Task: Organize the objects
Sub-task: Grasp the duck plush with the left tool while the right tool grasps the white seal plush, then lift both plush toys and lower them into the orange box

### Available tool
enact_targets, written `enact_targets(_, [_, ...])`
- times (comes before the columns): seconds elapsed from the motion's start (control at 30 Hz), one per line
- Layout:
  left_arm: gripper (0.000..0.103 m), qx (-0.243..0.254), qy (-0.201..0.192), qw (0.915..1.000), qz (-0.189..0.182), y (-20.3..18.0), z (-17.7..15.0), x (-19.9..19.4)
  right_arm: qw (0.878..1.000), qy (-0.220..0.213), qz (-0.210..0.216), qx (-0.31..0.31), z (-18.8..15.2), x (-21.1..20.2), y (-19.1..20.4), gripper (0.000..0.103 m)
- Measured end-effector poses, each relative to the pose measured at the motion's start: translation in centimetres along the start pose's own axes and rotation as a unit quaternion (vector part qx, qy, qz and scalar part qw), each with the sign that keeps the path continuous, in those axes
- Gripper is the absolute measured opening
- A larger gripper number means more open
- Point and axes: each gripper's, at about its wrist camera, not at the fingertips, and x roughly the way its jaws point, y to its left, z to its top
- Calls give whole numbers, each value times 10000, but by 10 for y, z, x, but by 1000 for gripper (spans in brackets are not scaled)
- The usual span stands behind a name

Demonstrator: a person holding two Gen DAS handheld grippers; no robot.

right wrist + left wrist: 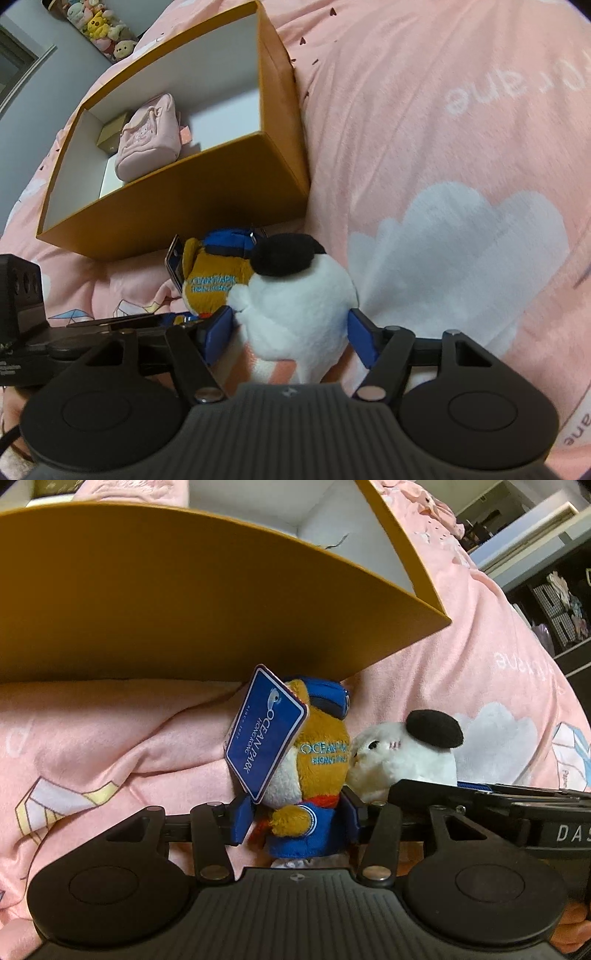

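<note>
**Two plush toys gripped side by side below the box**

On the left, clamped in the left claw [295,818]: an orange plush [317,764] in blue cap and jacket, upright on the pink bedspread [110,738], blue pads pressed to both sides of its body. Hanging off its head, a blue Ocean Park tag [264,734]. Just behind and above, the near wall of an open orange box [184,602], white inside.

To the right, touching the orange plush nose to cheek: a round white plush [299,314] with a black beret, clenched between the blue pads of the right claw [291,336], resting on the bedspread by a white cloud print [461,240].

Inside the box, toward its far left end: a pink pouch [149,138] and a small tan carton [110,134] beside it. Right half of the box floor bare white.
</note>
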Motion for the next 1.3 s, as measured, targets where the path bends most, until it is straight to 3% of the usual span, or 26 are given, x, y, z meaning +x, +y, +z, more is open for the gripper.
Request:
enact_targets(0.13, [46, 49, -44, 10000, -38, -1, -3, -7, 9998, -72, 186, 69, -4, -9, -7, 62])
enact_targets(0.23, [42, 138, -105, 9998, 28, -4, -8, -17, 9995, -168, 268, -89, -8, -19, -5, 60])
enact_targets(0.43, [40, 113, -395, 9991, -57, 1, -26, -54, 9967, -515, 321, -545, -8, -44, 6, 60])
enact_targets(0.67, [40, 49, -928, 9950, -365, 0, -38, -107, 9852, -982, 320, -1371, -3, -74, 27, 59])
enact_targets(0.97, [40, 118, -1671, 9839, -629, -24, -7, -138, 9624, -1488, 558, -2201, 20, -105, 63, 59])
enact_targets(1.3, [40, 43, -1940, 9807, -219, -17, 56, -134, 9467, -1798, 490, -2629, 78, -102, 83, 59])
